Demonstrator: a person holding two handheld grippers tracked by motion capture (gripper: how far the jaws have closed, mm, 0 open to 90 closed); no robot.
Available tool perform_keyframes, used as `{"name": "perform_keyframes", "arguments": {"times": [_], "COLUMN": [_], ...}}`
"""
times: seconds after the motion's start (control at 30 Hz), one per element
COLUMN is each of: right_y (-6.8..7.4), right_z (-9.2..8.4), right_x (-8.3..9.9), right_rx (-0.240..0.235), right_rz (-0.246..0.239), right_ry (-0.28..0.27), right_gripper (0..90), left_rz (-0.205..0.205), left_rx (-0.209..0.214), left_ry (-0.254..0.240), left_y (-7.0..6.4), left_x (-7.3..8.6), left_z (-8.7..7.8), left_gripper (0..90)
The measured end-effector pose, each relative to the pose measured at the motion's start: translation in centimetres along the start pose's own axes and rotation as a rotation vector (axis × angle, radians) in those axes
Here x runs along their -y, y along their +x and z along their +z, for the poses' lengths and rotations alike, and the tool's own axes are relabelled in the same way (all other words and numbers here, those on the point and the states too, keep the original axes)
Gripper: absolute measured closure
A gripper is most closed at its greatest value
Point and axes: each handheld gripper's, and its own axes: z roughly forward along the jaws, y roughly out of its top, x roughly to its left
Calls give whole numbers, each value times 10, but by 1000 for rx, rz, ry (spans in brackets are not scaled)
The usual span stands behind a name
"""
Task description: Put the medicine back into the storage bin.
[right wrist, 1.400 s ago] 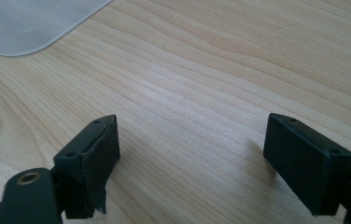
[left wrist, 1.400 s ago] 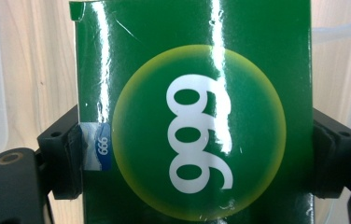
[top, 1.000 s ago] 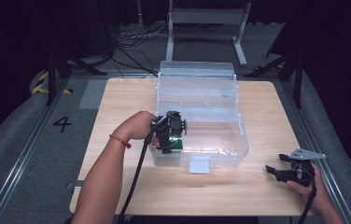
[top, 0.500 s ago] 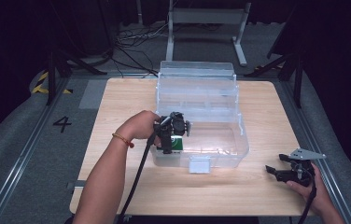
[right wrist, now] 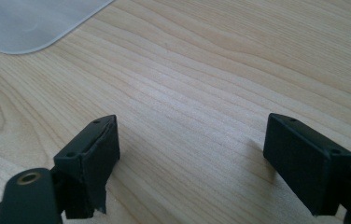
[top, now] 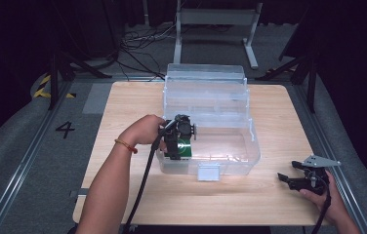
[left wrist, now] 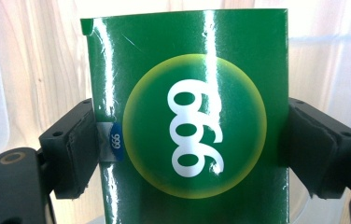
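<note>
A glossy green box (left wrist: 192,70) with a white number in a yellow-ringed circle stands between the jaws of my left gripper (left wrist: 192,154), which is shut on its two sides. In the high view this gripper (top: 179,142) holds the green box (top: 186,148) inside the front left corner of a clear plastic bin (top: 235,165) whose lid (top: 206,92) is tipped back. My right gripper (top: 289,172) rests low over the table near the front right corner. Its jaws (right wrist: 192,149) stand open over bare wood with nothing between them.
The wooden table (top: 123,107) has bare room left, right and in front of the bin. A white latch (top: 208,172) hangs on the bin's front wall. A rounded corner of the bin (right wrist: 33,23) appears at the upper left of the right gripper view. Beyond the table are a metal stand and cables.
</note>
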Motion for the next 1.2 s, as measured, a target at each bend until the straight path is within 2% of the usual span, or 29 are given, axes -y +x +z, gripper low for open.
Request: {"name": "perform_keyframes", "arguments": {"times": [0.03, 0.13, 0.17, 0.2, 0.37, 0.57, 0.6, 0.63, 0.73, 0.83, 0.87, 0.93, 1.0, 1.13, 1.2], "right_y": [0, 0, 0, 0, 0, 0, 0, 0, 0, 0, 0, 0, 0, -1, -3], "right_z": [0, 0, 0, 0, 0, 0, 0, 0, 0, 0, 0, 0, 0, 0, -1], "right_x": [0, 0, 0, 0, 0, 0, 0, 0, 0, 0, 0, 0, 0, -1, -2], "right_rx": [0, 0, 0, 0, 0, 0, 0, 0, 0, -1, -1, -1, -2, -5, 2], "right_rz": [0, -1, 0, -1, 0, 0, 0, 0, 0, 0, -1, -1, -1, -8, -5], "right_ry": [0, 0, 0, 0, 0, 0, 0, 0, 0, 0, 0, 0, 0, 6, 4], "right_gripper": [188, 188, 188, 188, 188, 188, 188, 188, 188, 188, 188, 188, 188, 196, 238], "left_rz": [0, -13, -19, -7, -9, -10, -30, -28, -81, -105, -103, -99, -87, -83, -75], "left_rx": [0, -6, 4, 7, -32, -83, -88, -101, -131, -158, -169, -160, -176, -179, -188], "left_ry": [0, -72, -95, -116, -148, -298, -320, -341, -418, -459, -469, -484, -501, -501, -502], "left_y": [0, 1, 1, 0, -5, -14, -17, -19, -30, -40, -49, -53, -62, -76, -82], "left_x": [0, 6, 8, 9, 13, 26, 29, 32, 43, 48, 50, 51, 53, 53, 52], "left_z": [0, -7, -11, -15, -22, -33, -34, -35, -36, -37, -36, -34, -32, -21, -17], "left_gripper": [149, 140, 159, 182, 173, 177, 177, 175, 177, 173, 187, 192, 190, 182, 181]}}
